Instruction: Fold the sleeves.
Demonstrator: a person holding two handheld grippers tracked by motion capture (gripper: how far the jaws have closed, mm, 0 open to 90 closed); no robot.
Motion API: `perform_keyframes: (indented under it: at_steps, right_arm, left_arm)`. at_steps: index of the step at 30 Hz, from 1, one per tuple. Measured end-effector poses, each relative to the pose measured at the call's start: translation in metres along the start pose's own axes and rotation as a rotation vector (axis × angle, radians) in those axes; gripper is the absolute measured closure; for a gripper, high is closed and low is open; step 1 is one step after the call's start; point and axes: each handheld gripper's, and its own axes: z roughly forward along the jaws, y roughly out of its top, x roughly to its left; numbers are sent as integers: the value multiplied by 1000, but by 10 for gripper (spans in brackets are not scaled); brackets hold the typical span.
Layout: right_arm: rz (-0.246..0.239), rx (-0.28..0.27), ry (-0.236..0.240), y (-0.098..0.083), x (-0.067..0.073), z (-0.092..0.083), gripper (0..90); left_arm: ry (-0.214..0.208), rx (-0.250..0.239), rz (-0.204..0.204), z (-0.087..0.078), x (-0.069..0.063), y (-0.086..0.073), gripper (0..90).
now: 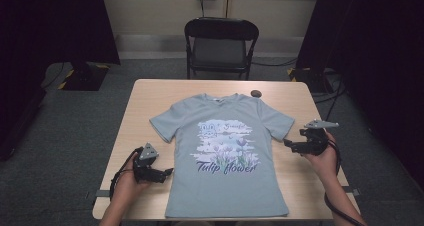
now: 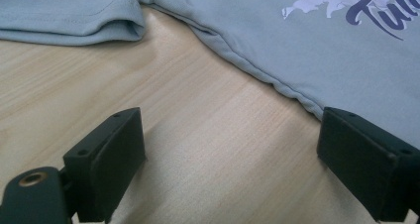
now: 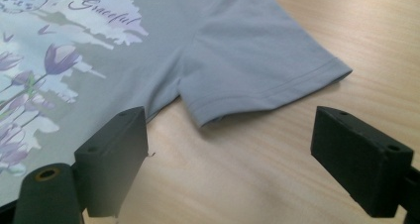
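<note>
High view: a soft, light T-shirt [image 1: 225, 156] lies flat on the table [image 1: 150, 93], best pinched at a hem or sleeve. Left gripper view: the left gripper [image 2: 233, 164] gapes empty beside the side seam. Right gripper view: the right gripper [image 3: 230, 162] gapes empty near the sleeve [image 3: 262, 70].

One camera hangs high on the person's side, facing forward and down over the whole tabletop [image 1: 150, 93]. Two ride low on the tools, close to the wood, each sharing the T-shirt's [image 1: 225, 151] edge with it.

black folding chair [image 1: 221, 46], grey carpet [image 1: 75, 131]
</note>
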Motion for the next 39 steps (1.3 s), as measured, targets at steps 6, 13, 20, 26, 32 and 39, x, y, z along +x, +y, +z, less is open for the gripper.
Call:
perform_keyframes:
  at_steps: [6, 13, 20, 26, 32, 39]
  right_arm:
    - [11, -9, -35, 10, -9, 7, 141]
    - [16, 0, -54, 15, -18, 16, 145]
    - [43, 8, -80, 15, -26, 25, 155]
    - [41, 14, -98, 17, -29, 31, 175]
    - [39, 26, -116, 21, -33, 43, 231]
    - [70, 24, -167, 26, -48, 50, 263]
  left_arm:
    - [0, 0, 0, 0, 0, 0, 108]
    - [0, -1, -1, 0, 0, 0, 107]
    - [0, 0, 0, 0, 0, 0, 107]
    - [0, 0, 0, 0, 0, 0, 107]
    - [0, 0, 1, 0, 0, 0, 107]
    - [-1, 1, 1, 0, 0, 0, 107]
